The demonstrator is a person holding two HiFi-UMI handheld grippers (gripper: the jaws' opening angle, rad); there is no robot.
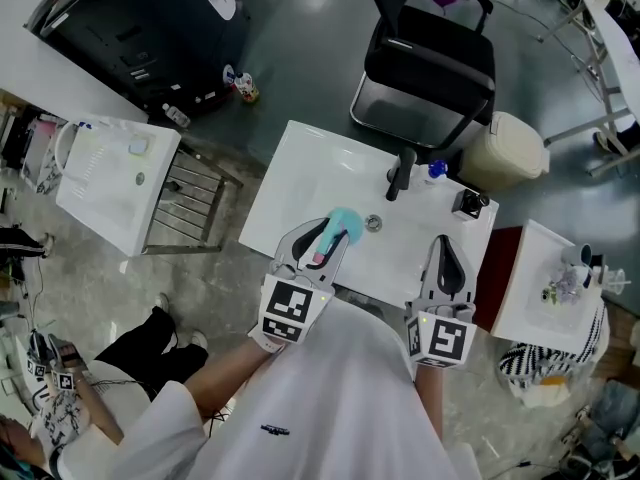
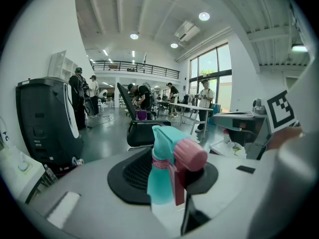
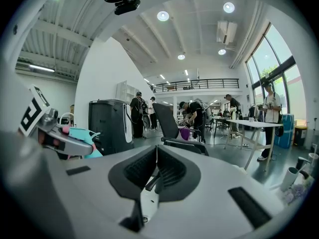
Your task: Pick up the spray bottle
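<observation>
A teal spray bottle (image 1: 345, 223) with a pink nozzle and trigger sits between the jaws of my left gripper (image 1: 335, 233), over the white basin (image 1: 300, 168). In the left gripper view the bottle (image 2: 162, 178) stands upright with the black pads against its sides, nozzle (image 2: 190, 154) pointing right, so my left gripper (image 2: 168, 185) is shut on it. My right gripper (image 1: 447, 253) hovers at the basin's near right edge. Its pads meet with nothing between them (image 3: 155, 171). From the right gripper view the bottle (image 3: 82, 136) shows at the far left.
A black faucet (image 1: 402, 173) and a drain (image 1: 373, 223) are on the basin. Behind it stand a black office chair (image 1: 425, 58) and a beige bin (image 1: 510, 148). A white cabinet (image 1: 110, 178) is at the left, a small white table (image 1: 550, 288) with items at the right.
</observation>
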